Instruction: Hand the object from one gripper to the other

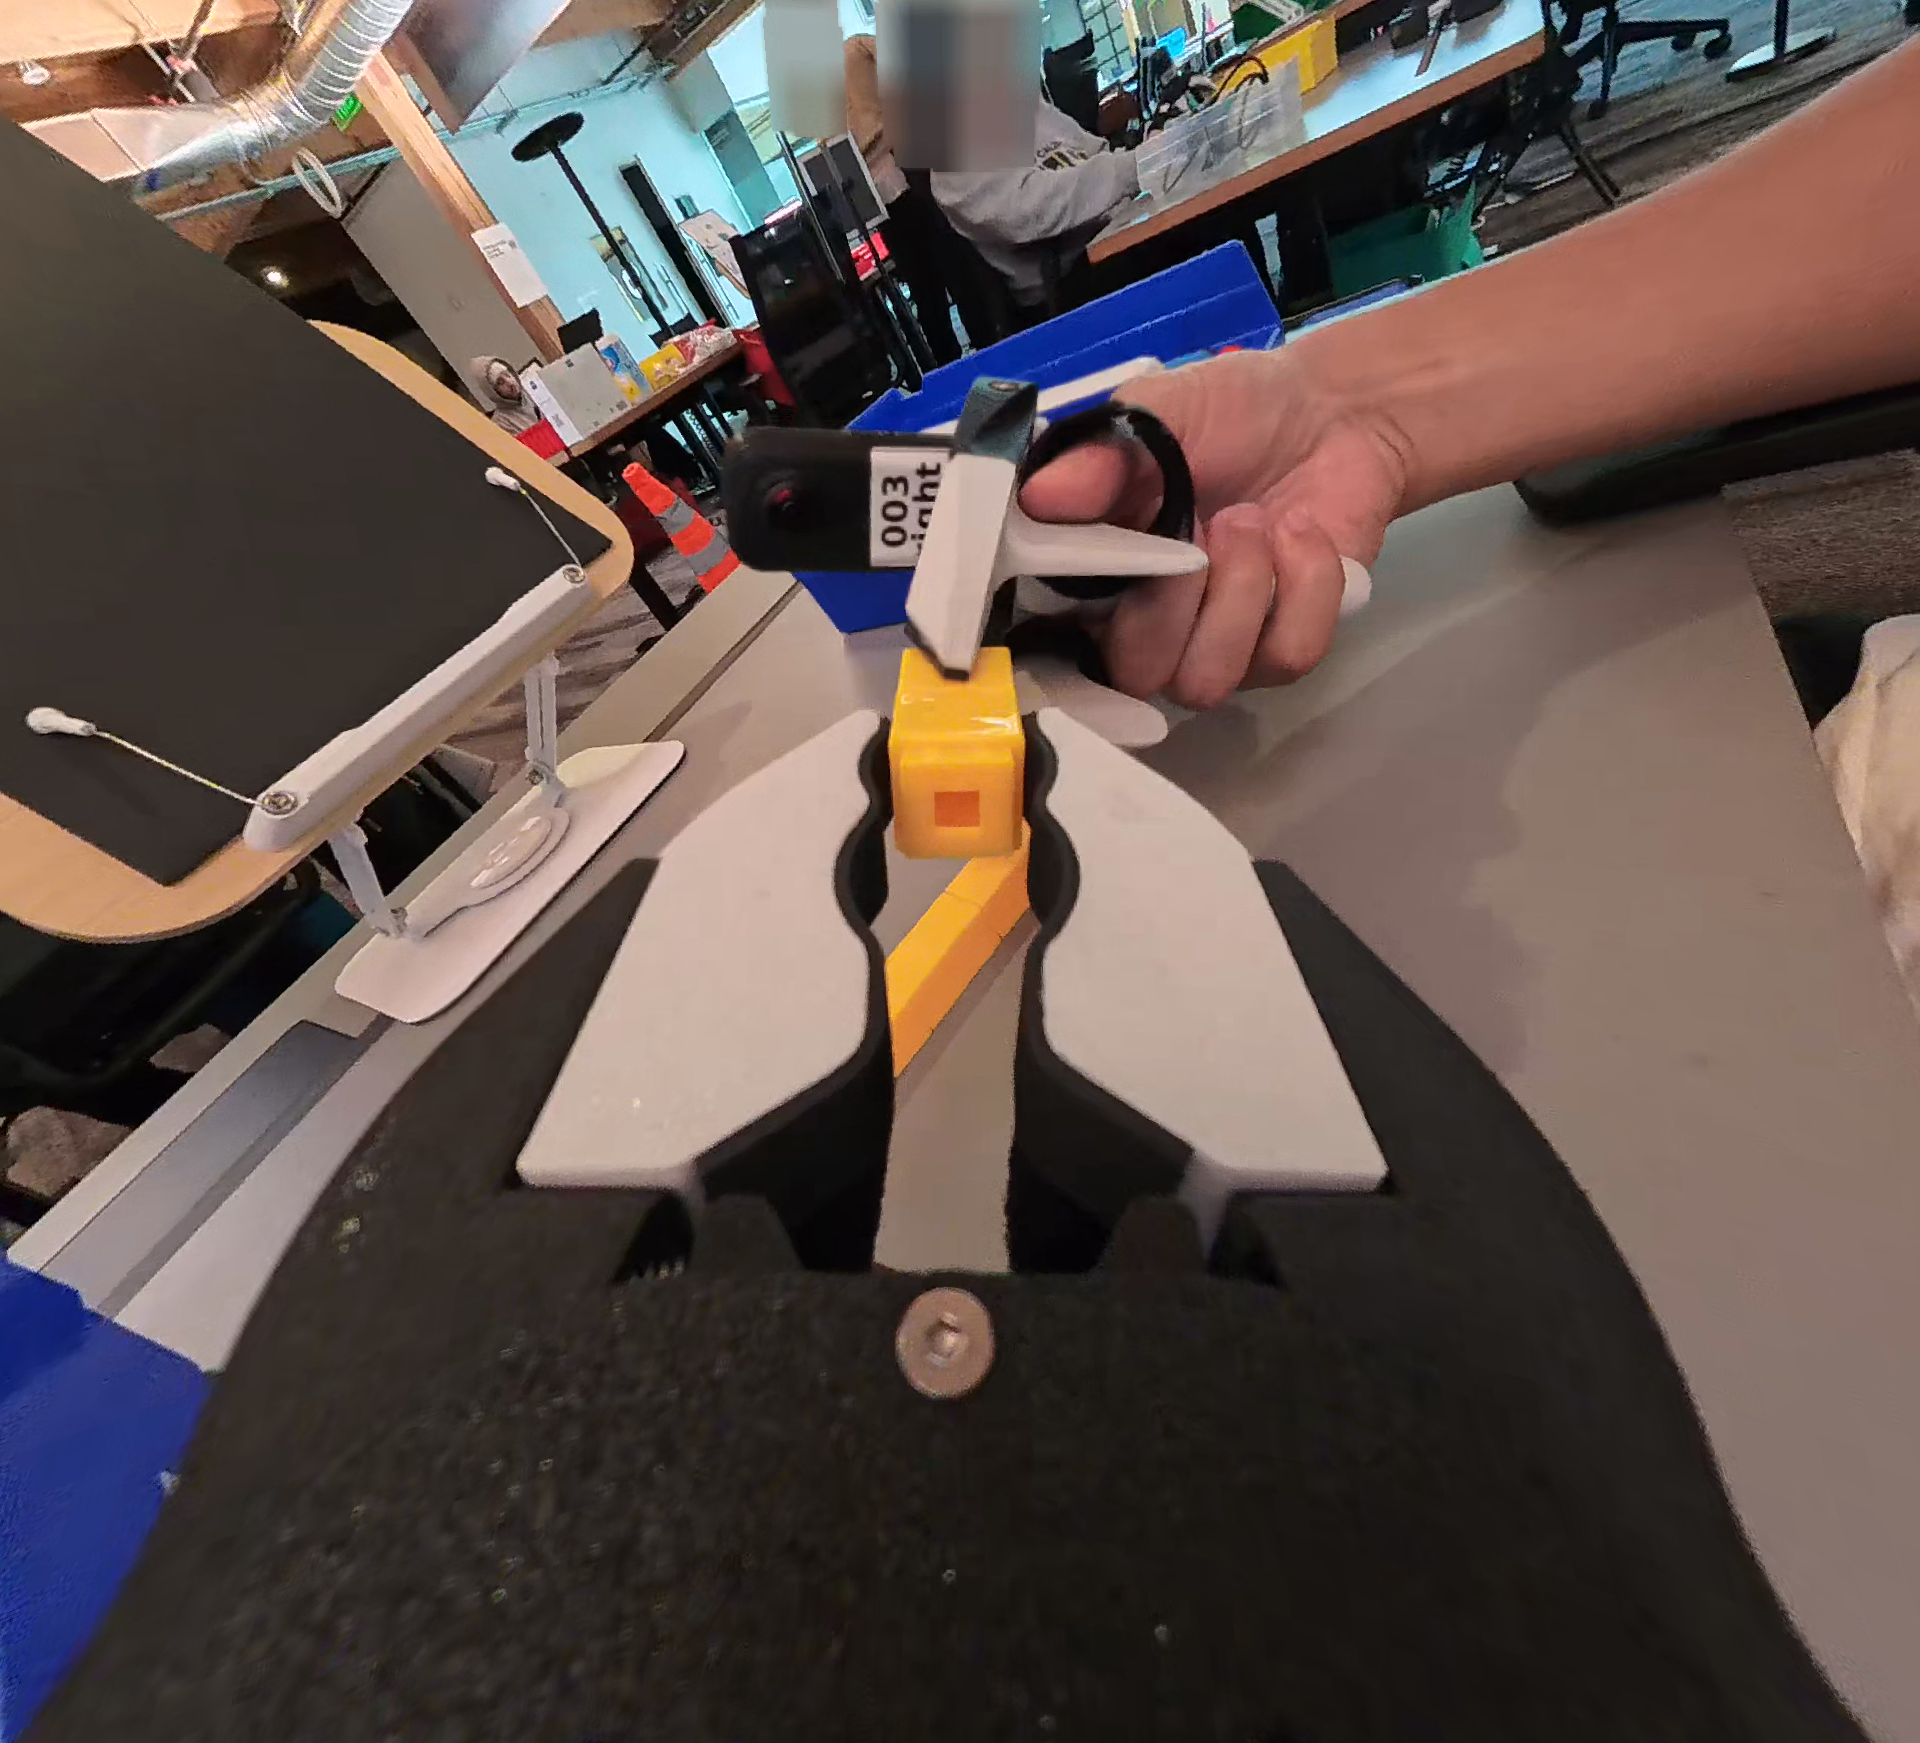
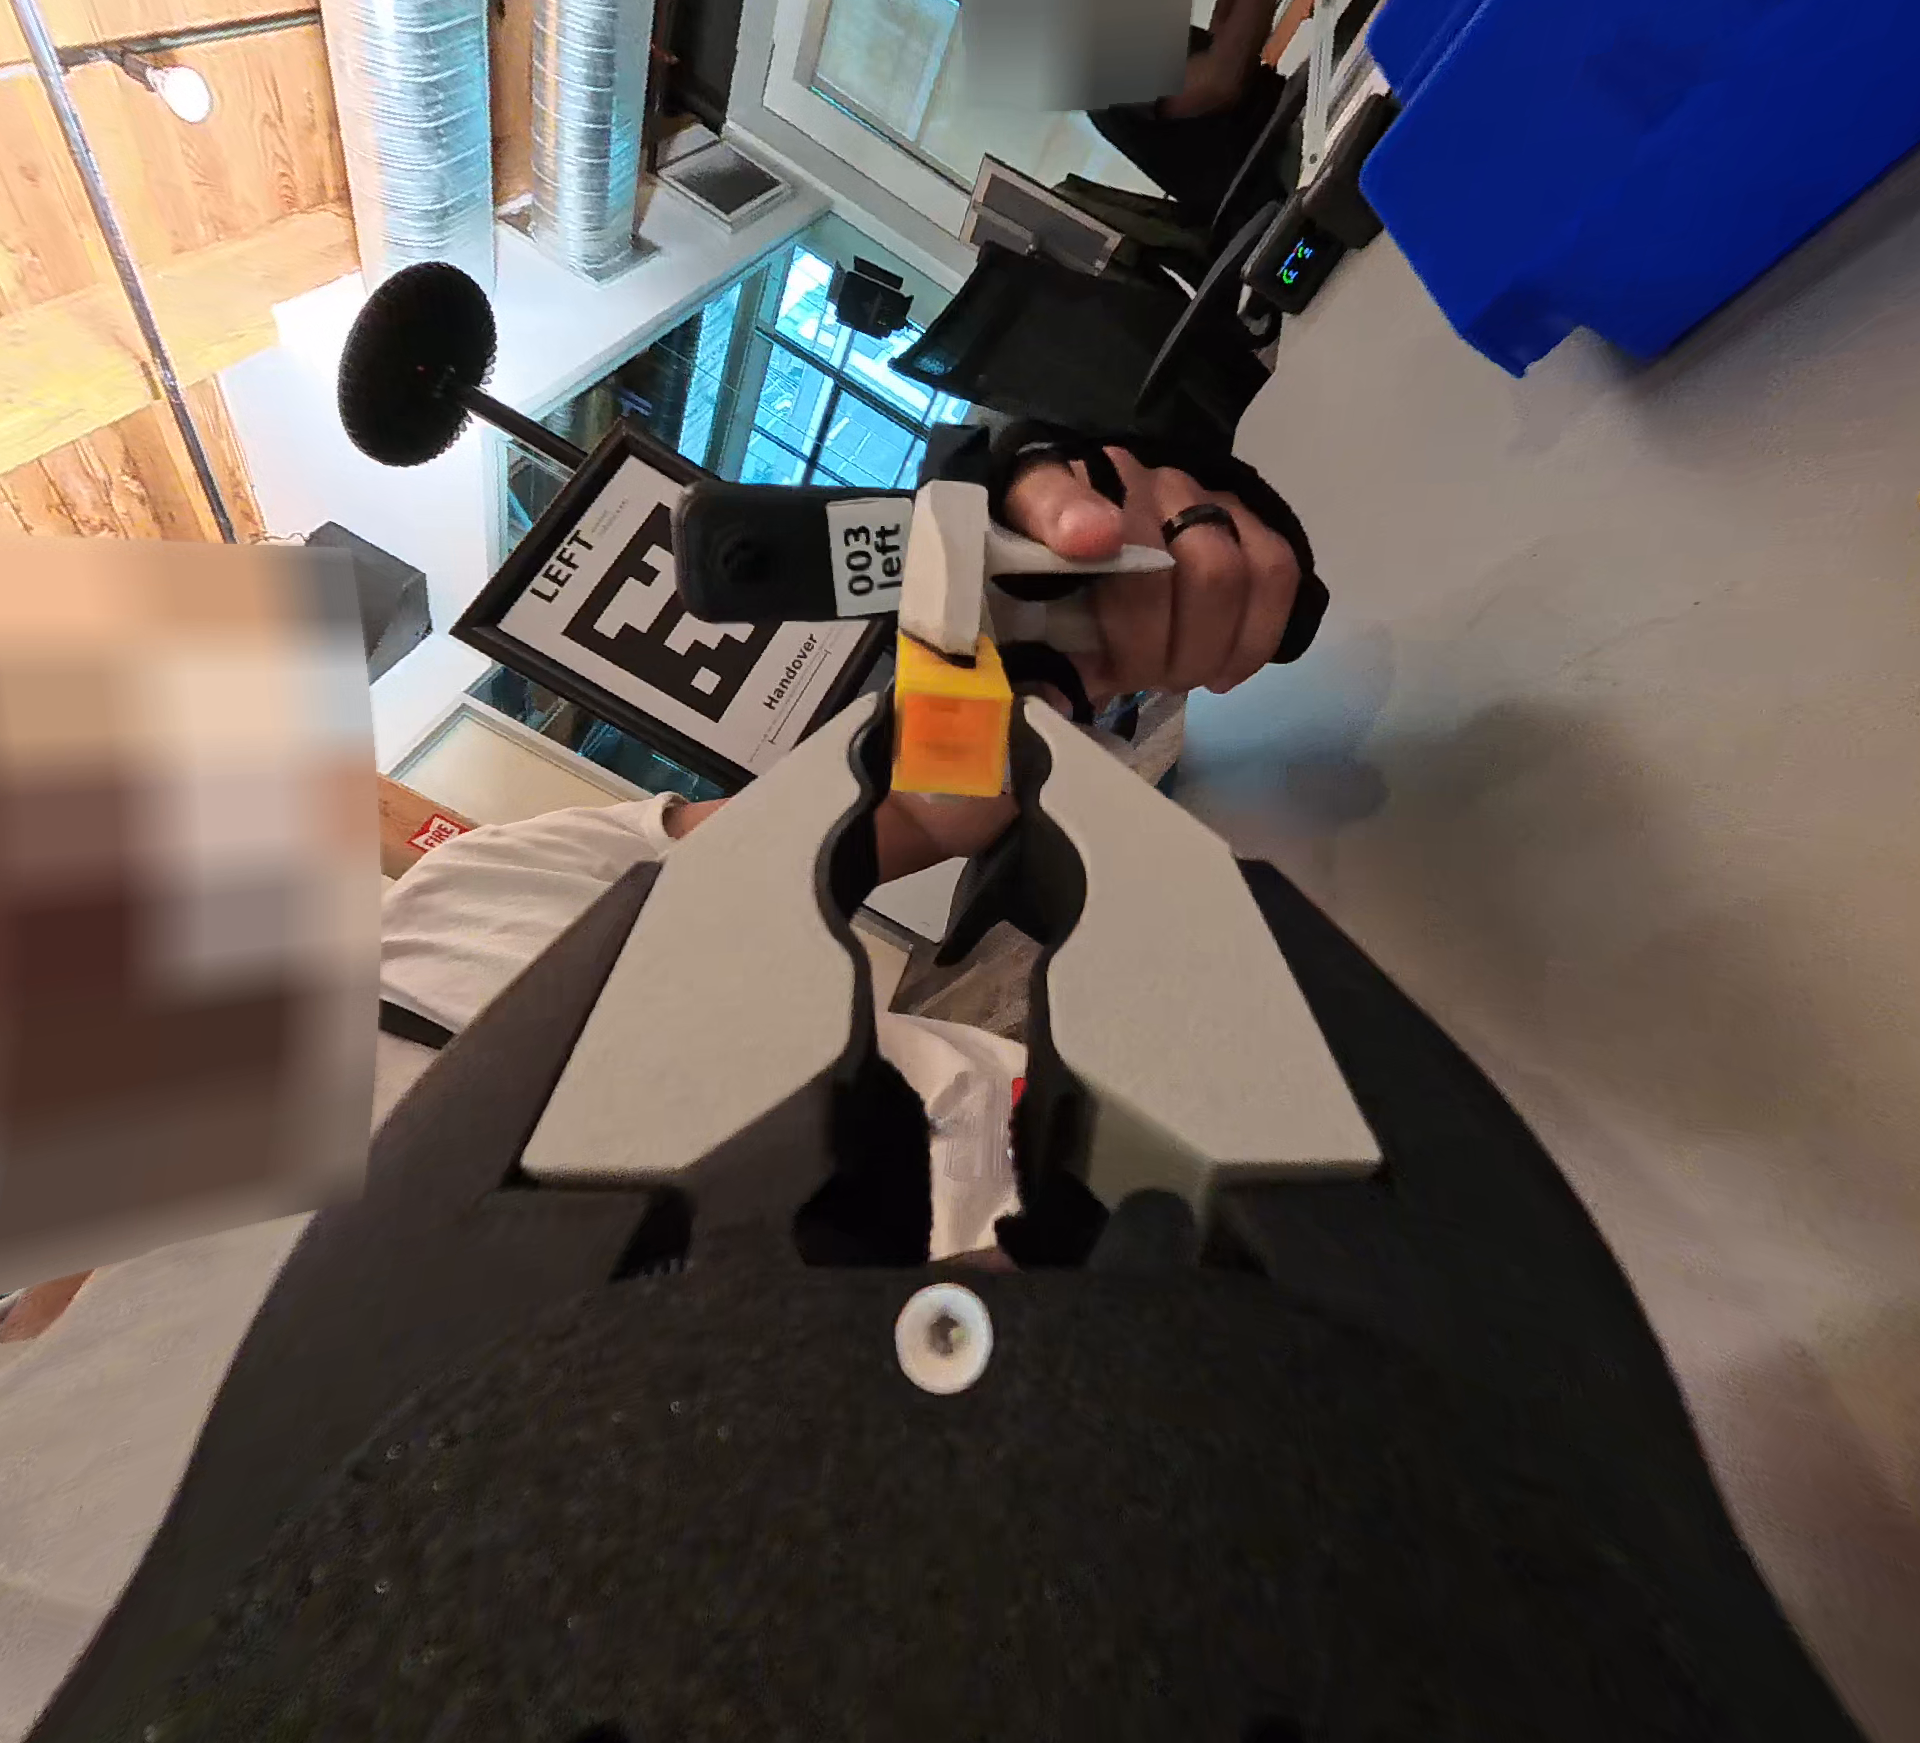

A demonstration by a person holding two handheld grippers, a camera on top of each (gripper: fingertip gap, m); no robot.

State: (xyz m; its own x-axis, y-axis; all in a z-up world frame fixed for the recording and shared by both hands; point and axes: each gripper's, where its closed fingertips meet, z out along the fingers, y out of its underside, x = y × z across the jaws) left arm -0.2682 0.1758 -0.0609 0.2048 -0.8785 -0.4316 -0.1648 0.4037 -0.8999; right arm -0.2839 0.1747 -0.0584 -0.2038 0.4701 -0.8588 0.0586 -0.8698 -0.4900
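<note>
**Both grippers meet at one yellow block**

Left gripper (image 1: 956, 794) of mine clamps the yellow block (image 1: 954, 784) above the grey table (image 1: 1507, 862). My right gripper (image 2: 951, 737) brackets its far end; contact unclear. Blue bin (image 1: 1091, 343) sits behind.

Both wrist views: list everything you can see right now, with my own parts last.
yellow block: one, yellow, between the left jaws, off the table
yellow bar: one, yellow, below the block; cannot tell if joined to it
blue bin: at least one, blue, far side of the table
table: one, grey, under everything
black board: one, black with a wood rim, tilted on a white stand, left
framed sign: one, black and white, behind the left gripper
cone: one, orange, on the floor beyond
left gripper: jaws shut on the block's sides
right gripper: jaws around the block, contact unclear
right hand, left hand: one each, on the gripper handles
</note>
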